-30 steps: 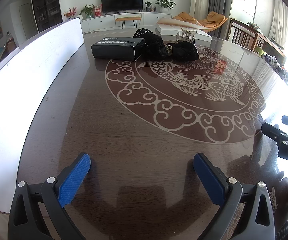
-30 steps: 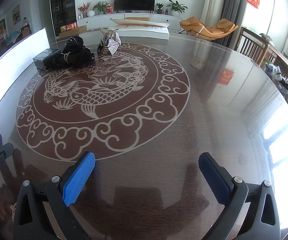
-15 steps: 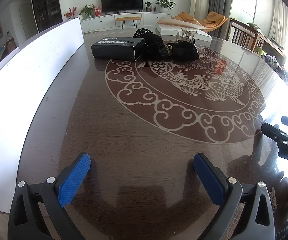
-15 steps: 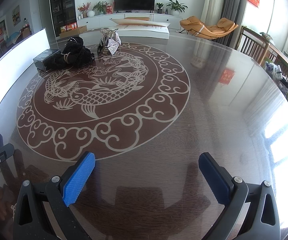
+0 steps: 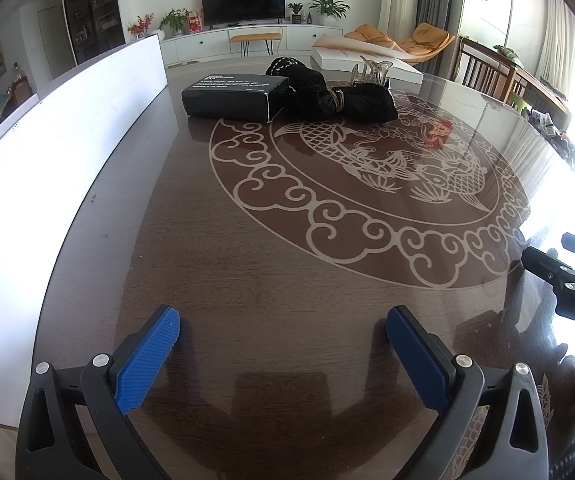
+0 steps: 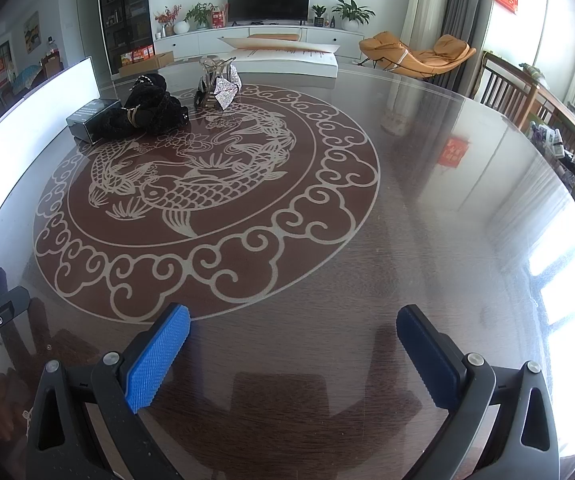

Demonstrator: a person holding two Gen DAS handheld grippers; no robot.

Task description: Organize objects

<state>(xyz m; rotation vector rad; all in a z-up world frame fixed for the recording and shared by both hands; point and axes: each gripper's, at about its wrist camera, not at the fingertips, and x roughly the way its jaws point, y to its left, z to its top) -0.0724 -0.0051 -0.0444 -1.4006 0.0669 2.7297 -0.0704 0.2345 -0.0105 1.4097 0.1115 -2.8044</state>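
A black box (image 5: 233, 94) lies at the far side of the round table, with a black cloth bundle (image 5: 339, 98) tied by a gold band touching its right end. A silver holder with foil (image 6: 219, 86) stands behind the bundle. The box (image 6: 89, 118) and bundle (image 6: 147, 114) also show far left in the right wrist view. My left gripper (image 5: 283, 344) is open and empty over the near table edge. My right gripper (image 6: 293, 344) is open and empty, also near the front, far from the objects.
The dark glossy table (image 6: 407, 200) has a carp medallion (image 6: 203, 184). A white board (image 5: 47, 160) runs along its left side. A flat white box (image 6: 283, 58) lies at the far edge. Wooden chairs (image 6: 527, 96) stand to the right.
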